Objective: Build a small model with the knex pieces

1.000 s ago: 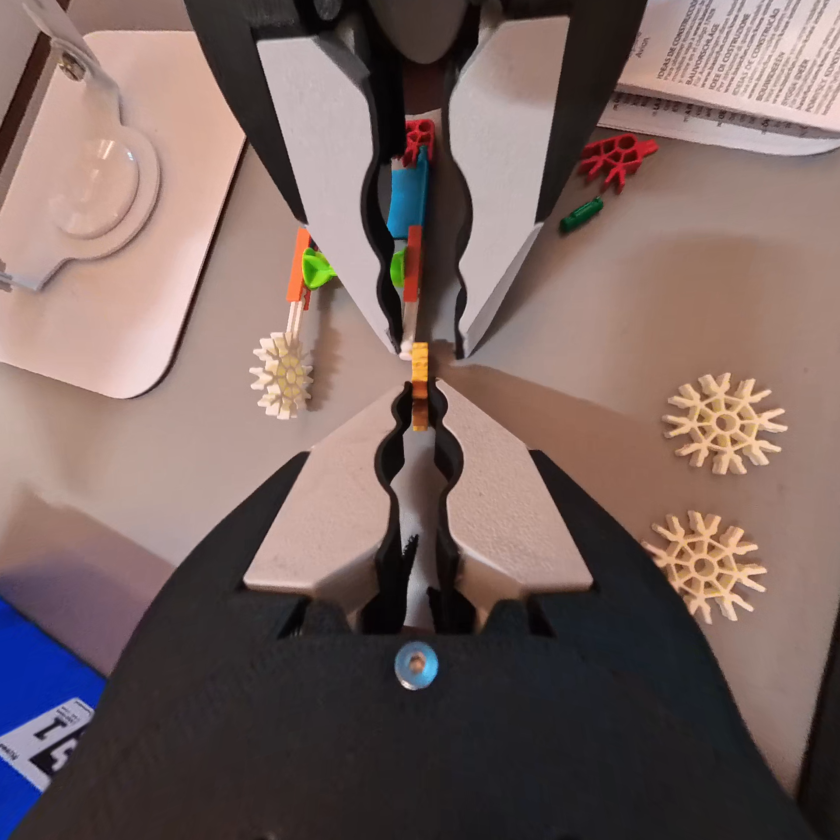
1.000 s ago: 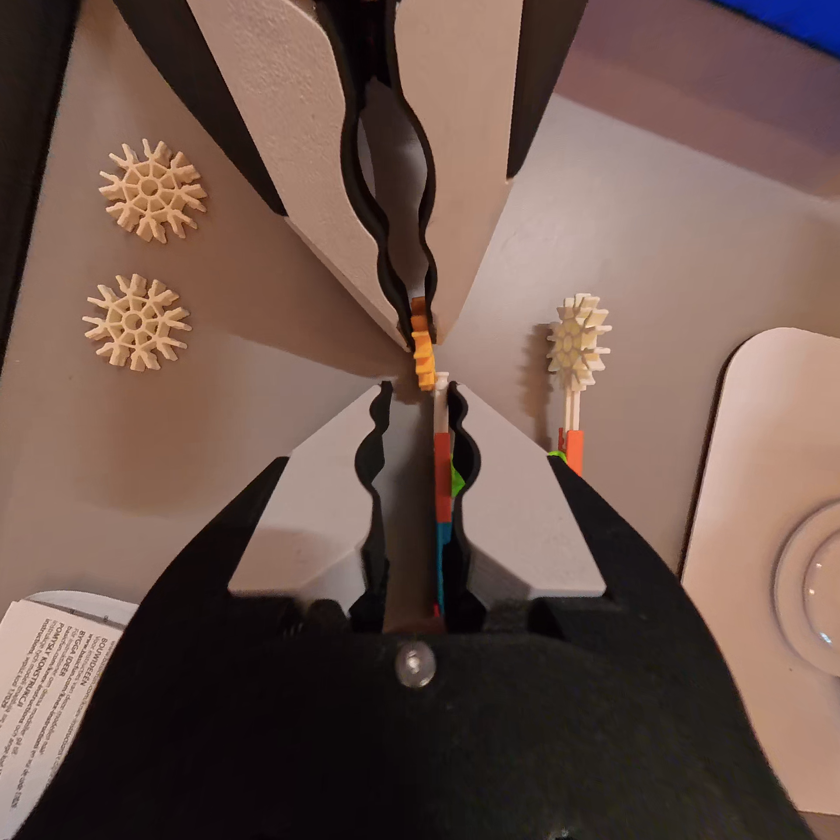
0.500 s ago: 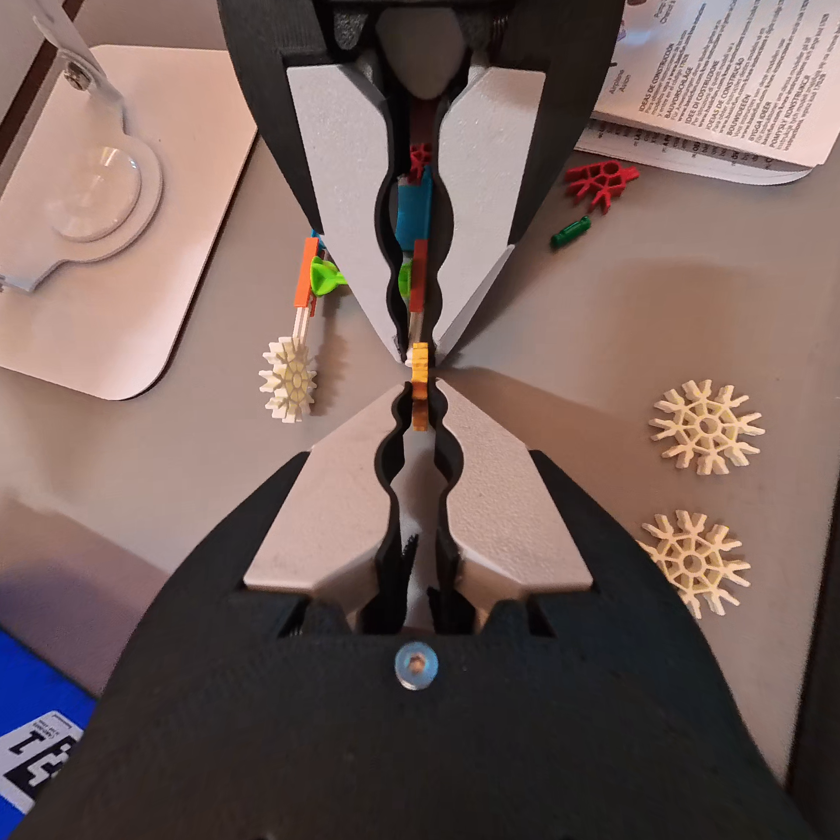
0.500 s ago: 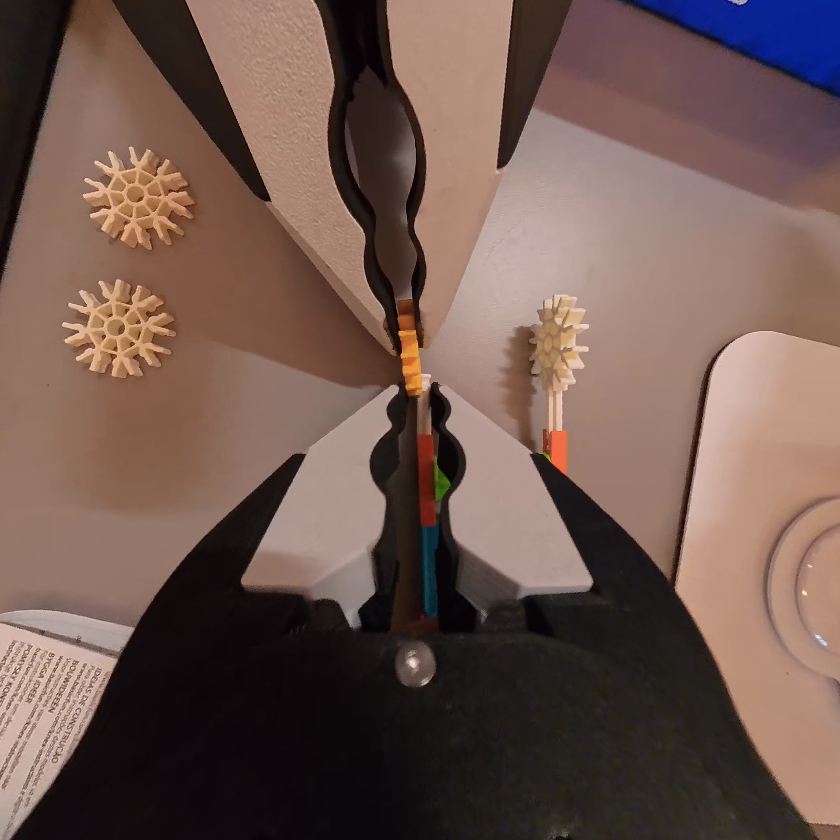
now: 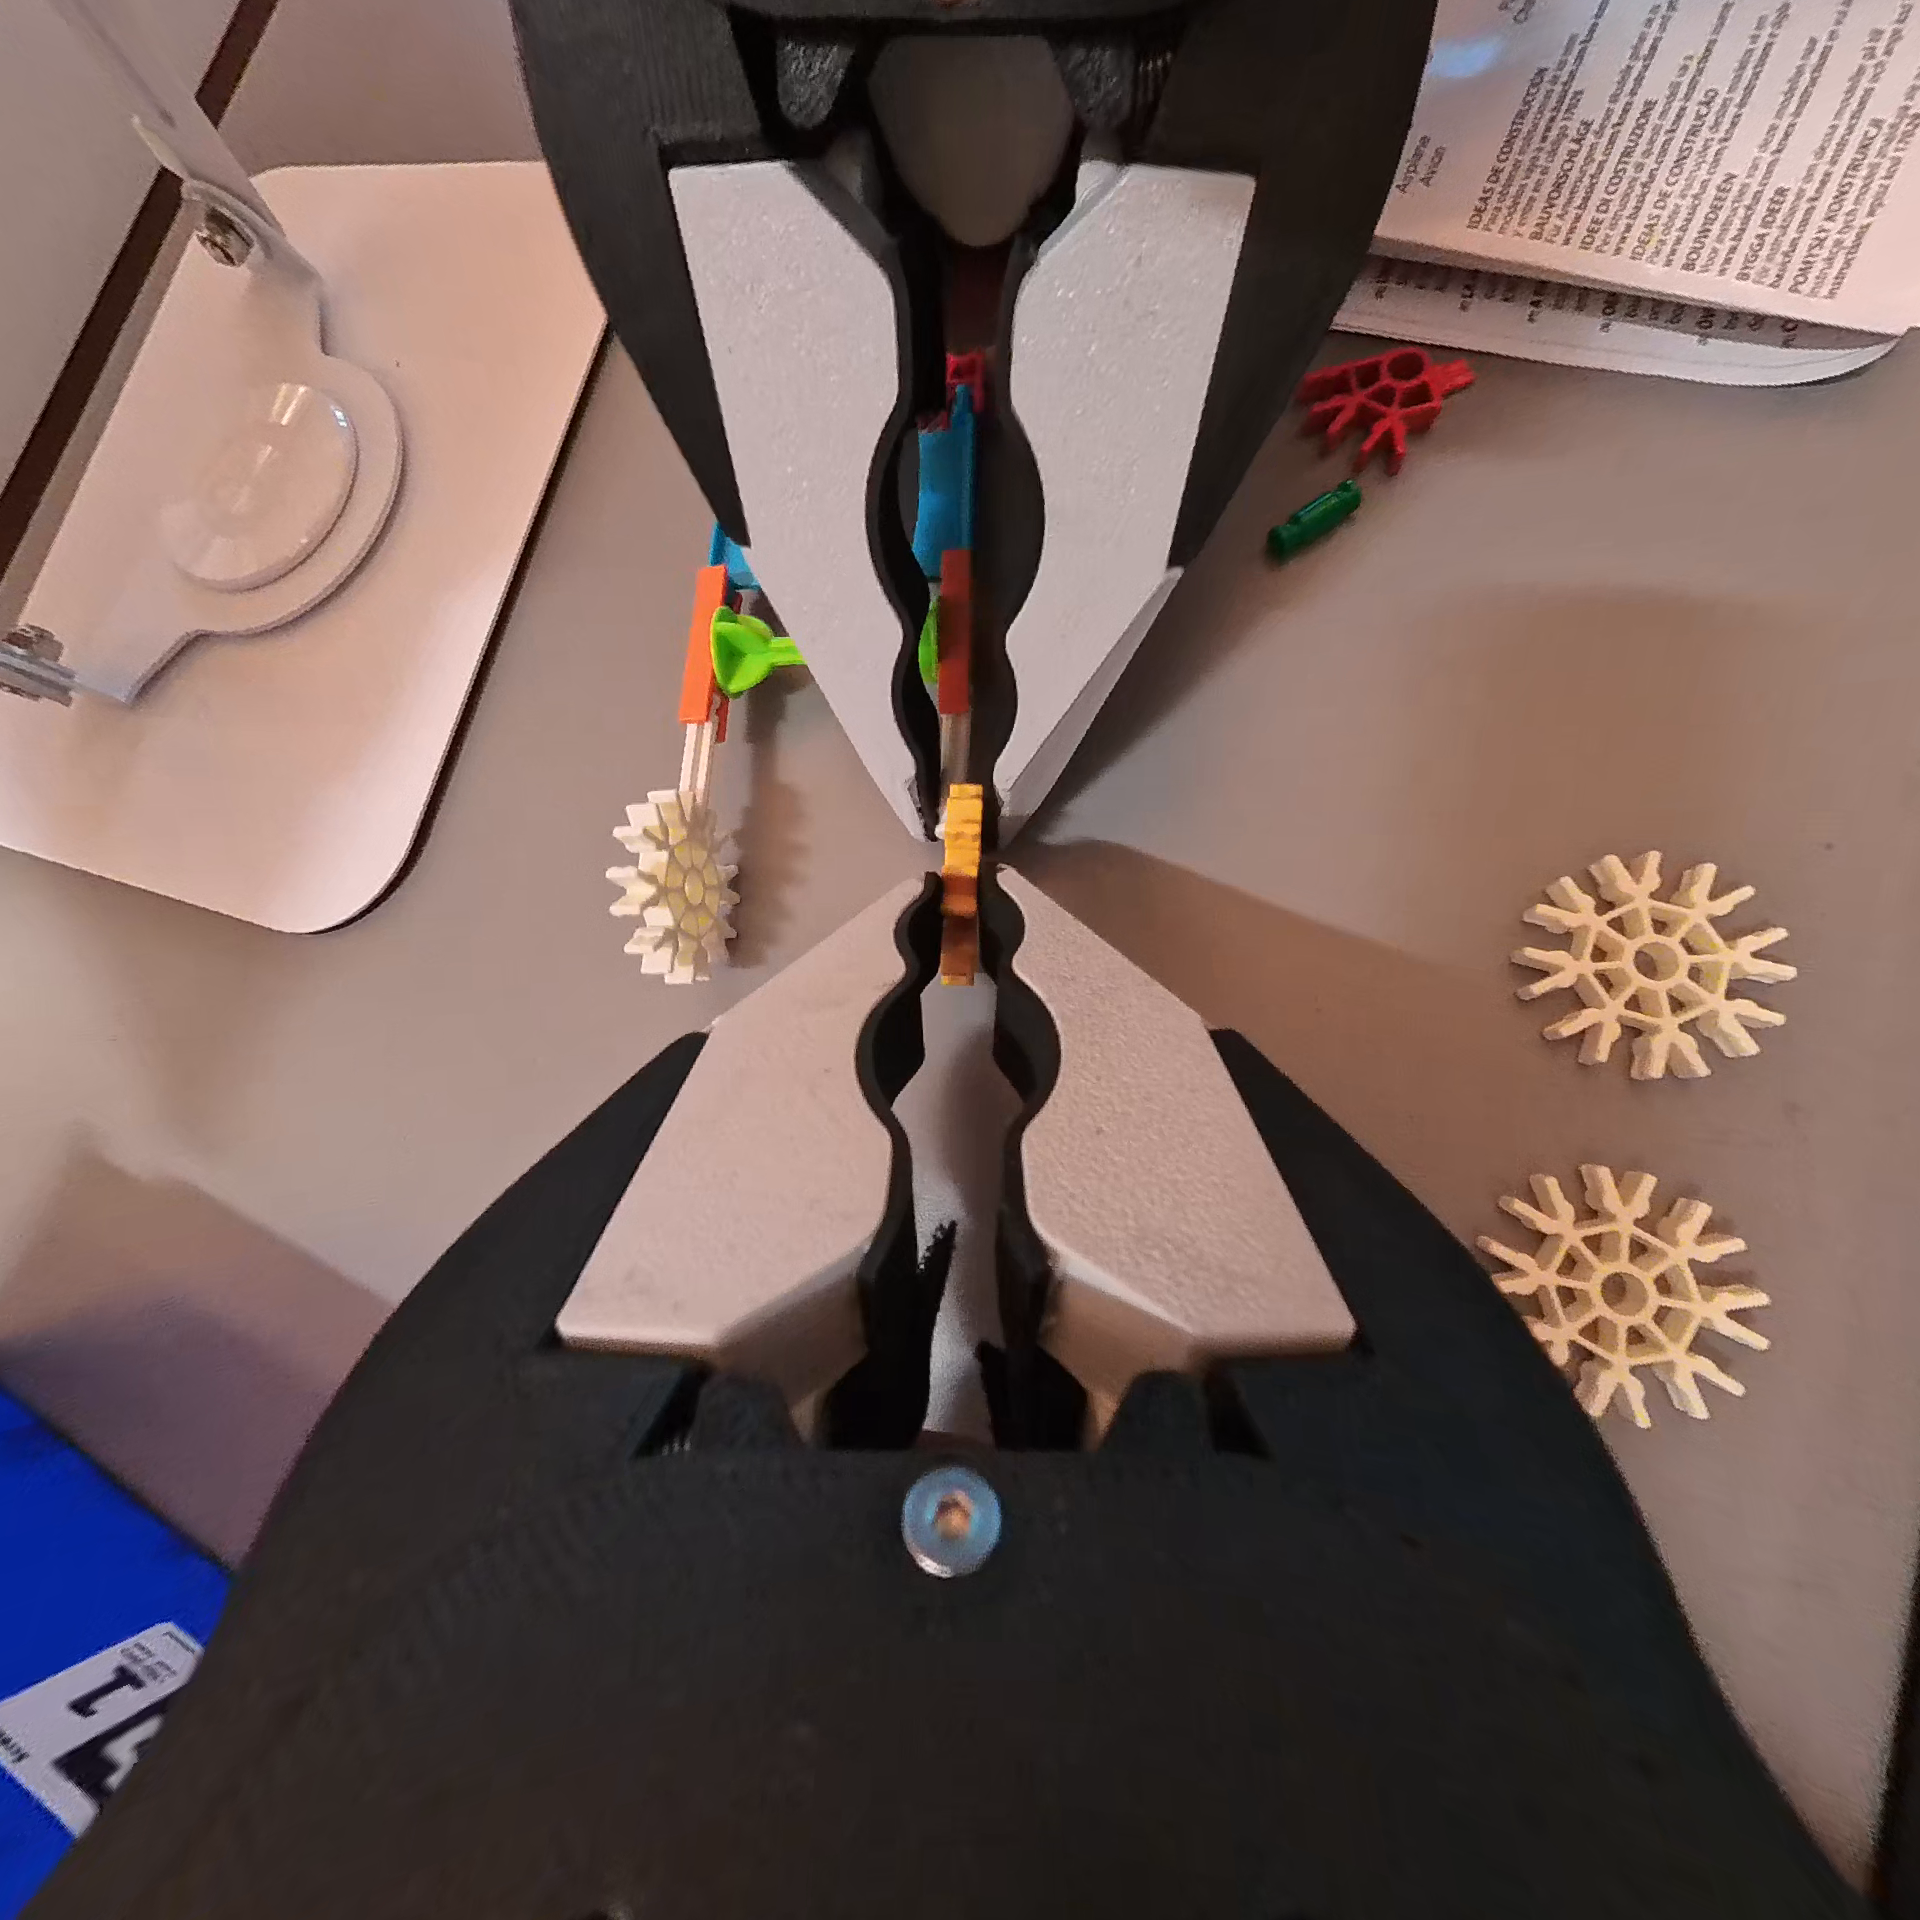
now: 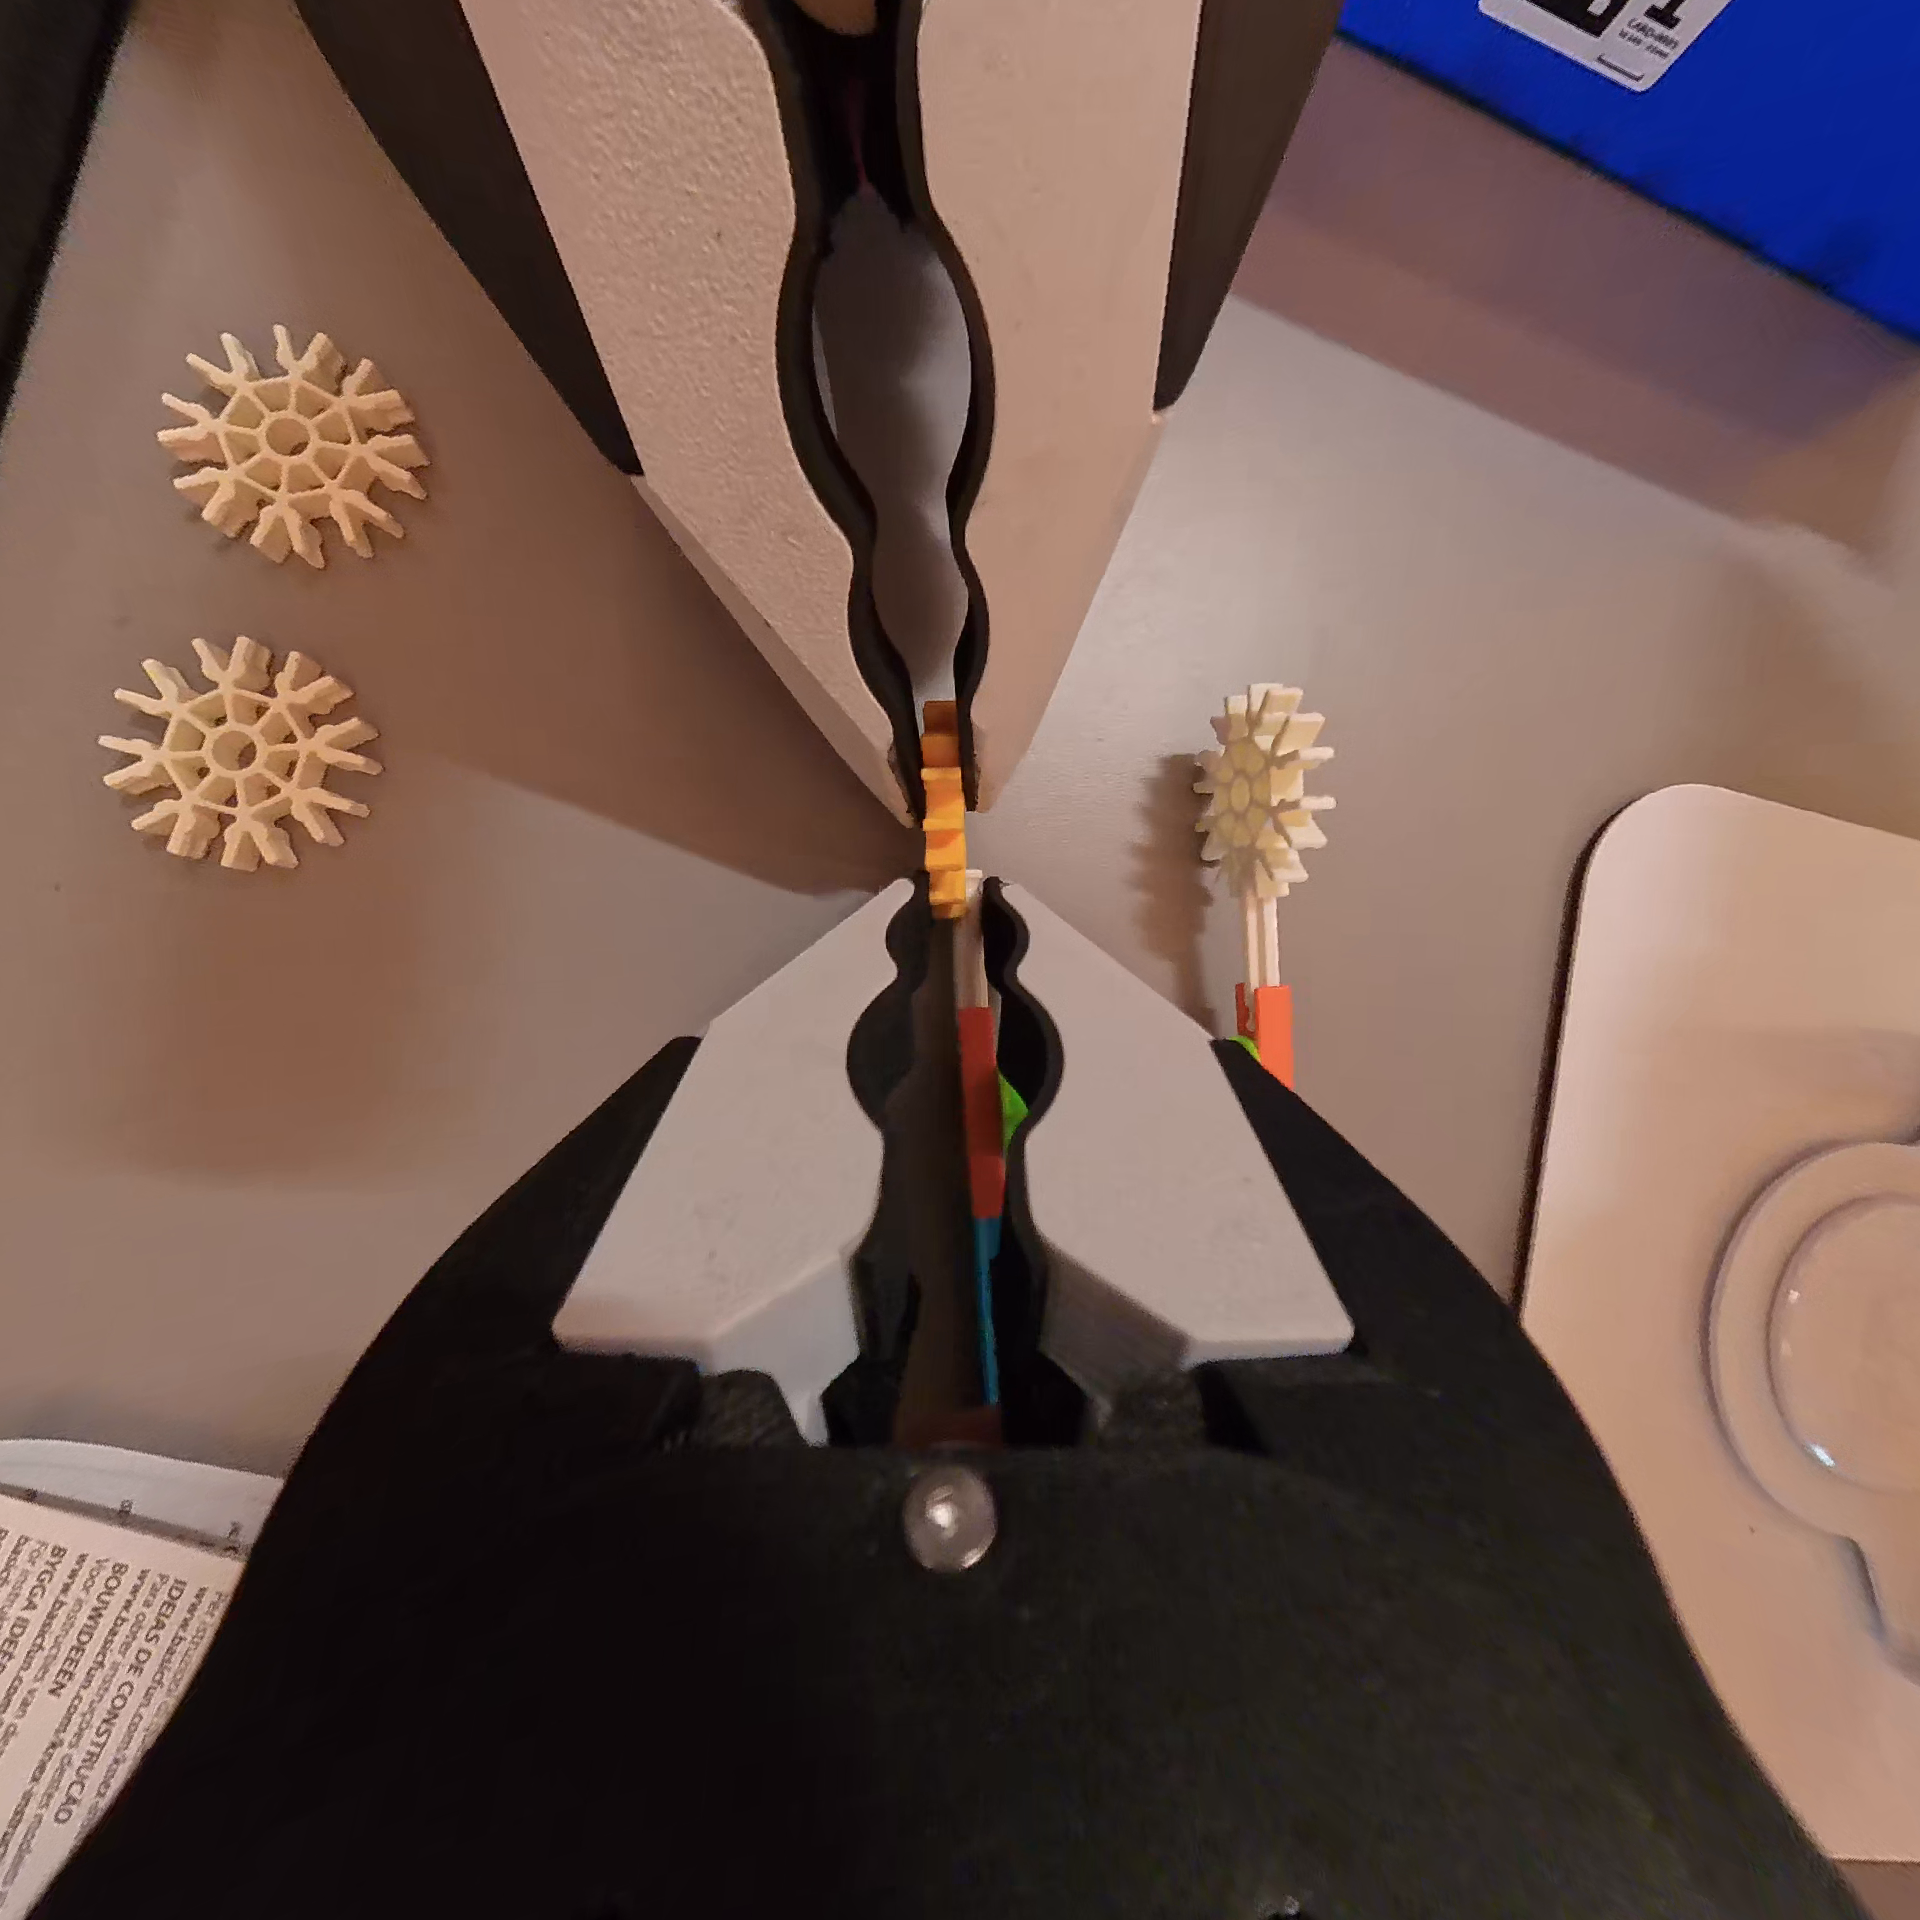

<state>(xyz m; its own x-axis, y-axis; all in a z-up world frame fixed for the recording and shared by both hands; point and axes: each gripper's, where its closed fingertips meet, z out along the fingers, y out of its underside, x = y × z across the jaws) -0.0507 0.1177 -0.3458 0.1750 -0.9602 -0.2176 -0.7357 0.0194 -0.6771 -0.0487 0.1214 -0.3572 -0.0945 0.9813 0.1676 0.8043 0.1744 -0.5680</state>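
My two grippers face each other tip to tip above a grey table. My left gripper [image 5: 961, 881] is shut on a yellow-orange toothed connector [image 5: 961, 935], held edge-on; it also shows in the right wrist view [image 6: 943, 821]. My right gripper [image 6: 958, 885] is shut on a rod assembly [image 6: 977, 1091] made of a white rod with orange, green, blue and red pieces. The connector touches the white rod's end between the right gripper's tips [image 5: 964, 816]. A cream toothed wheel on a white rod [image 5: 675, 894] lies beside the right gripper; whether it joins the held assembly is hidden.
Two loose cream snowflake connectors [image 5: 1652, 966] [image 5: 1621, 1294] lie to one side. A red connector [image 5: 1382, 400], a short green rod [image 5: 1311, 520] and a printed booklet [image 5: 1662, 208] lie behind. A white pad with a clear lens stand [image 5: 208, 520] and a blue box [image 5: 83, 1558] flank the other side. Less than 4 cm separates the two grippers' tips.
The yellow connector has shifted from beside the white rod's end into line with it and now sits between the right gripper's tips. Both grippers stay shut.
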